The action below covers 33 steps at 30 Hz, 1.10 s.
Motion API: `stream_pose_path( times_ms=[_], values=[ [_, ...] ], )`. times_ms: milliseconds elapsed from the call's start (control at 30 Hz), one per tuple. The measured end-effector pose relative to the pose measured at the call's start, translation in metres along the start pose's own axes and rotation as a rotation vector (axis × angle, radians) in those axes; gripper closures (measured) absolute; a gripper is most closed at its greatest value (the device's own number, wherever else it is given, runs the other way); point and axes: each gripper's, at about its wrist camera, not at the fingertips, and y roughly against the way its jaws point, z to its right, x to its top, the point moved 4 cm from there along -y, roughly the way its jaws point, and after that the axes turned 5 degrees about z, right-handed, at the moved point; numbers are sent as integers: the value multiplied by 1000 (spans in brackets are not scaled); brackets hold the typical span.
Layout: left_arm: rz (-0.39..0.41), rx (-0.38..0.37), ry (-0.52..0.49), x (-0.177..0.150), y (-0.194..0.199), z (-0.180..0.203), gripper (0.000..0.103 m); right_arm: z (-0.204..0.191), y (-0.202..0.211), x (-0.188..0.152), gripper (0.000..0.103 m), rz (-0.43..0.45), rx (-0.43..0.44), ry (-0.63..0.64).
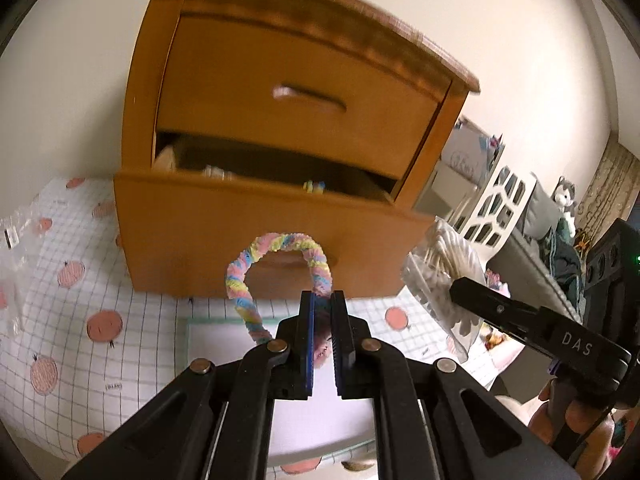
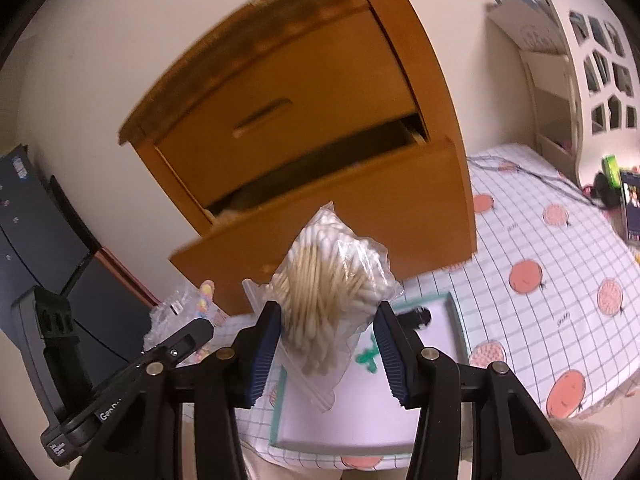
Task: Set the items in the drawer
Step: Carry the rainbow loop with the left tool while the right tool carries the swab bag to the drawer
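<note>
A wooden cabinet (image 1: 280,80) stands on the table against the wall, its lower drawer (image 1: 256,232) pulled out with small items inside. My left gripper (image 1: 323,298) is shut on a pastel fuzzy headband (image 1: 276,248), held up just before the drawer front. My right gripper (image 2: 328,312) is shut on a clear bag of cotton swabs (image 2: 332,280), also lifted in front of the open drawer (image 2: 340,208). The bag of cotton swabs (image 1: 444,272) and the right gripper's black body show at the right of the left wrist view.
A white tray with a green rim (image 2: 452,312) lies on the grid tablecloth with peach prints (image 2: 560,248), holding a black clip and a green piece. Clear plastic packets (image 2: 180,312) lie left of the tray. A white shelf (image 2: 580,80) stands at right.
</note>
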Motion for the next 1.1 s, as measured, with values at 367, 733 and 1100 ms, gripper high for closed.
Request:
stream_pose_path(
  times_ms=[367, 733, 1100],
  values=[
    [96, -18, -1, 61, 11, 9, 96, -29, 11, 67, 52, 108, 28, 53],
    [85, -17, -46, 82, -15, 13, 96, -33, -10, 93, 52, 112, 31, 81],
    [46, 13, -98, 103, -54, 7, 96, -19, -57, 110, 52, 48, 1, 83]
  ],
)
